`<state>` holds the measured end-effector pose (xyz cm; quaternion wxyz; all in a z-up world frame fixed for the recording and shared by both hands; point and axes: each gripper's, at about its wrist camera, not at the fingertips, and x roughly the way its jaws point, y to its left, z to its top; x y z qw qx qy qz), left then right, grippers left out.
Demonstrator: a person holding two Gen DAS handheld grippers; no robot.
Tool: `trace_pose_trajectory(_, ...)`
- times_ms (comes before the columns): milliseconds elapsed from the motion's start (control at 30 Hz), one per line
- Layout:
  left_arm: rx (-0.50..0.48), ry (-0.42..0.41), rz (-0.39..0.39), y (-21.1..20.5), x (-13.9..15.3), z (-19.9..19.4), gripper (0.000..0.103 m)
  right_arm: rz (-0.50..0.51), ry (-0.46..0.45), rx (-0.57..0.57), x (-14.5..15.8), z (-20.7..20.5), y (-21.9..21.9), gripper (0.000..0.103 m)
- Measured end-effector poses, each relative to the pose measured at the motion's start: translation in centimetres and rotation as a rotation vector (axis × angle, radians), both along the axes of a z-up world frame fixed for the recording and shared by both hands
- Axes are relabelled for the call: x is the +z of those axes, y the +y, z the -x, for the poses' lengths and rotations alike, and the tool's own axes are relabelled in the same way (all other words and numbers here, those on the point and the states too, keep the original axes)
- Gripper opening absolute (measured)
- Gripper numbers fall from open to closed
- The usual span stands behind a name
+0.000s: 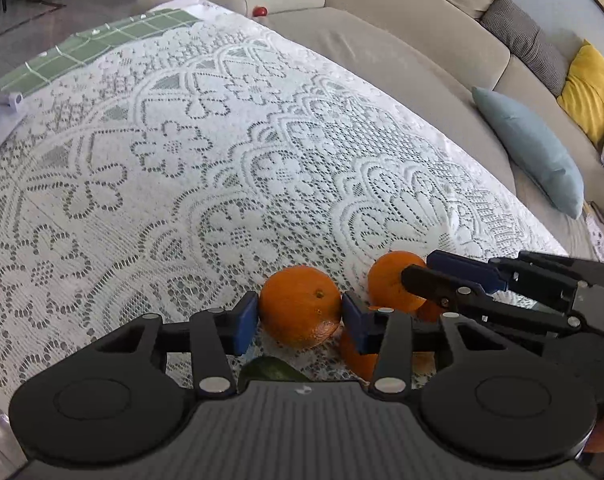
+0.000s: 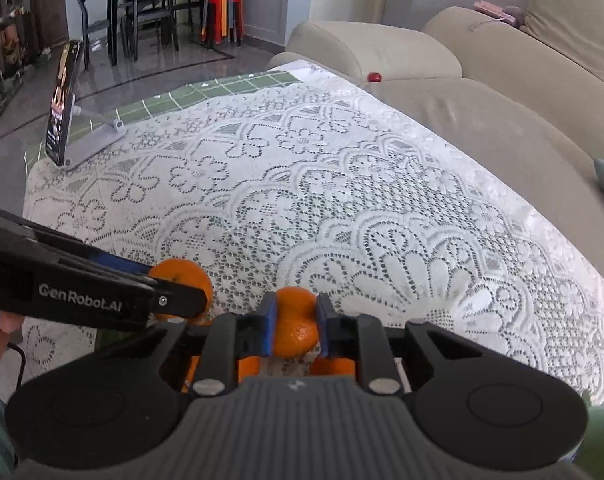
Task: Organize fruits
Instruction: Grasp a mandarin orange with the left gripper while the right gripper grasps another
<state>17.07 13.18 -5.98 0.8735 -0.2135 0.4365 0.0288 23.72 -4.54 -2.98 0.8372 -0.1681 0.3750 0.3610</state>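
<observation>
Oranges lay clustered at the near edge of the lace-covered tabletop (image 2: 342, 184). One orange (image 1: 299, 306), round, stem dimple upward, sat between the left hand-held gripper's (image 1: 299, 320) pads, contact unclear. The right hand-held gripper (image 2: 295, 326) pinched another orange (image 2: 295, 326). "GenRobot.AI" marked the left gripper's side.

White openwork lace tablecloth (image 1: 229, 168) is covering the worktop over glossy green tile (image 1: 101, 50). The oranges (image 1: 299, 306) are showing dimpled, slightly shiny peel. Both grippers' bodies are looking like matt black plastic, with blue fingers (image 2: 270, 326). The sofa (image 2: 482, 92) is wearing beige cloth.
</observation>
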Motion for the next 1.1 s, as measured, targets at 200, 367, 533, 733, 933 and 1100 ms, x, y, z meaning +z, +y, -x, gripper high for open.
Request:
trace_pose_trajectory(200,-0.011,-0.006,-0.043,-0.2,-0.2,0.0,0.053,0.016,0.078,-0.047,-0.9,-1.8,-0.3,0.037)
trace_pose_trajectory(367,-0.028,0.02,-0.03,-0.2,-0.6,-0.2,0.055,0.002,0.126,-0.061,-1.4,-2.6,-0.6,0.041)
trace_pose_trajectory(533,-0.021,0.022,-0.021,-0.1,-0.8,-0.2,0.055,0.007,0.125,-0.062,-1.8,-2.9,-0.3,0.042)
trace_pose_trajectory(733,-0.024,0.021,-0.033,-0.1,-0.9,-0.2,0.057,0.012,0.111,-0.063,-2.0,-2.7,-0.1,0.042)
trace_pose_trajectory(933,-0.031,0.019,-0.072,-0.8,-0.7,-0.1,0.052,0.018,0.087,-0.062,-2.0,-2.4,-0.1,0.042)
trace_pose_trajectory(1100,-0.029,-0.018,-0.129,-1.6,0.2,0.3,0.051,-0.006,0.074,-0.077,-1.4,-1.9,-0.8,0.042)
